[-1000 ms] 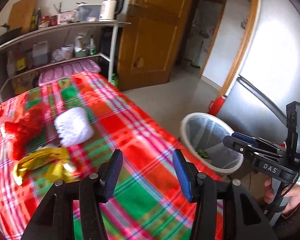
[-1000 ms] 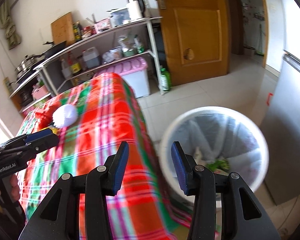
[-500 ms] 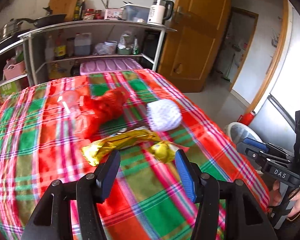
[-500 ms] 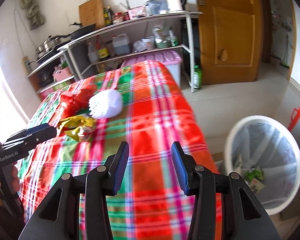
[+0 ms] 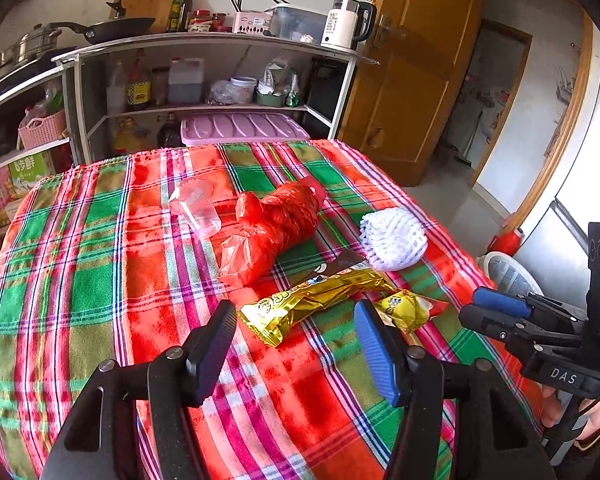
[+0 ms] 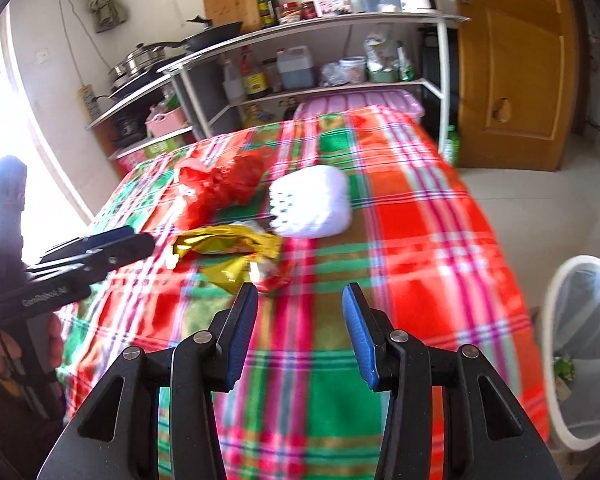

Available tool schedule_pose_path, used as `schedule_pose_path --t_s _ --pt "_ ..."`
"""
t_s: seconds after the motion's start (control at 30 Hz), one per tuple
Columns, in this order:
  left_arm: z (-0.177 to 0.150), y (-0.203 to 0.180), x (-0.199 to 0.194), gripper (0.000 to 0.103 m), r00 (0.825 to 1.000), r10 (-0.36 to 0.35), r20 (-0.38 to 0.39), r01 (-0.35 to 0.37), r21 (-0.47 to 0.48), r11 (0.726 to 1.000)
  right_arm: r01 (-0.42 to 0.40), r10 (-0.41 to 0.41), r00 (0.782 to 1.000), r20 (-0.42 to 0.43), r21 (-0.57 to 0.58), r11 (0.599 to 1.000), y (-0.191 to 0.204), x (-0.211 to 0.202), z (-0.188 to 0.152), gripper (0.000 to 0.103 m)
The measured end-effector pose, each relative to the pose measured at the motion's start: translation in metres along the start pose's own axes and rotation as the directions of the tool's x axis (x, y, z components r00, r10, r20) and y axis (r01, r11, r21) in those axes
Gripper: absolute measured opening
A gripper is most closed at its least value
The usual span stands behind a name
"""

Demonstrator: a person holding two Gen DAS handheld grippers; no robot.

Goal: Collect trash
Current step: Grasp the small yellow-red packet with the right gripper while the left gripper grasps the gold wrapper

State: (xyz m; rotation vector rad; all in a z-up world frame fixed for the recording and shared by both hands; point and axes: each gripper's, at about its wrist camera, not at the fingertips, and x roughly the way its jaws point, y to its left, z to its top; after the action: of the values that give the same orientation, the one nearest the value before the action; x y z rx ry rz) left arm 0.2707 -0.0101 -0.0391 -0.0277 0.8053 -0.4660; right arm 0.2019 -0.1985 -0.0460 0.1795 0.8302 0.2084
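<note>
Left gripper (image 5: 294, 338) opening, right gripper (image 6: 300, 320) parted — both empty, plaid tablecloth (image 5: 100, 280), kitchen shelves (image 5: 204, 40).

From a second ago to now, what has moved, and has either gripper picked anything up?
Both grippers swung from the trash bin toward the trash on the plaid table. The left gripper now faces the gold wrapper, its jaws opening; the right gripper is open. Neither holds anything. Red bag, white foam net and clear cup lie unmoved.
</note>
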Motion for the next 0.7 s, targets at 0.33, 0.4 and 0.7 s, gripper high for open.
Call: schedule_pose_path --t_s 0.33,0.4,0.7 --pt "0.006 0.009 0.026 0.061 0.999 -0.008 -0.054 0.009 0.028 1.0 -0.026 0.025 0.999 -0.044 -0.025 0.999 0.018 0.031 0.007 0.059" --pt "0.006 0.01 0.03 0.061 0.998 -0.01 -0.062 0.012 0.03 0.999 -0.019 0.018 0.998 -0.055 -0.031 0.999 0.018 0.037 0.008 0.059" --pt "0.008 0.012 0.045 0.061 0.996 -0.019 -0.088 0.022 0.034 0.999 -0.016 0.01 0.996 -0.089 -0.063 0.998 0.023 0.051 0.008 0.055"
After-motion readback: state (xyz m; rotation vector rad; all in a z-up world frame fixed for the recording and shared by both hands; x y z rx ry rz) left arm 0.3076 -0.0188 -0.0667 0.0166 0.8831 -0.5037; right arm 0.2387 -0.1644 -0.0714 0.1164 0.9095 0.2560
